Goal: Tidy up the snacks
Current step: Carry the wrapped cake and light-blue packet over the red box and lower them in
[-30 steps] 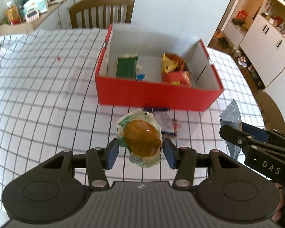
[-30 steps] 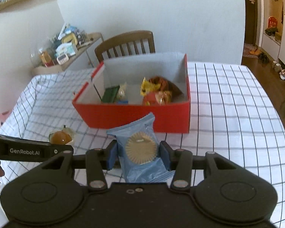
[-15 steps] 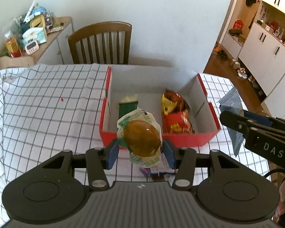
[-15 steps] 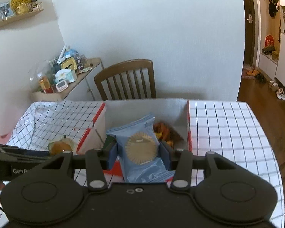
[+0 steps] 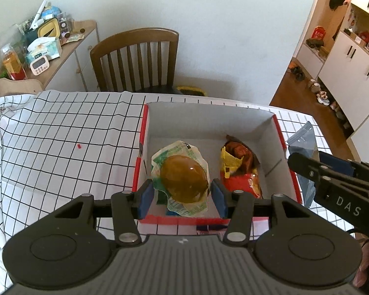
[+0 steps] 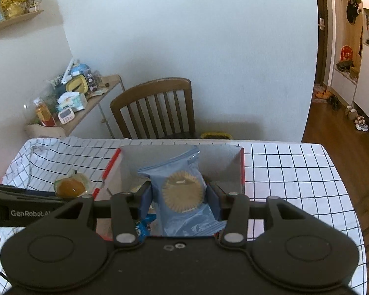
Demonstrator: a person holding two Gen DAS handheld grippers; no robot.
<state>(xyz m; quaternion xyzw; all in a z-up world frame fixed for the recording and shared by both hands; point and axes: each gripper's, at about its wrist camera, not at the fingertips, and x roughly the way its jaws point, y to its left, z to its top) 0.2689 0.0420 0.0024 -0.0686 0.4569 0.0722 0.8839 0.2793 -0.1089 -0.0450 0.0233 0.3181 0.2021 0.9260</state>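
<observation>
My left gripper (image 5: 182,194) is shut on a clear packet holding a brown egg-shaped snack (image 5: 183,175), held above the left part of the red box (image 5: 141,145). My right gripper (image 6: 180,199) is shut on a blue packet with a round tart (image 6: 182,193), held above the box (image 6: 242,169). In the left wrist view the blue packet (image 5: 302,145) shows at the box's right side. Red and yellow snack bags (image 5: 238,169) lie in the box's right part. The egg packet also shows in the right wrist view (image 6: 71,186).
The box stands on a table with a white checked cloth (image 5: 61,142). A small packet (image 5: 210,227) lies on the cloth just in front of the box. A wooden chair (image 5: 137,59) stands behind the table. A cluttered shelf (image 5: 41,46) is at the back left.
Both grippers have risen and moved forward with their packets, from in front of the box to above it. The box now sits lower and closer in both views.
</observation>
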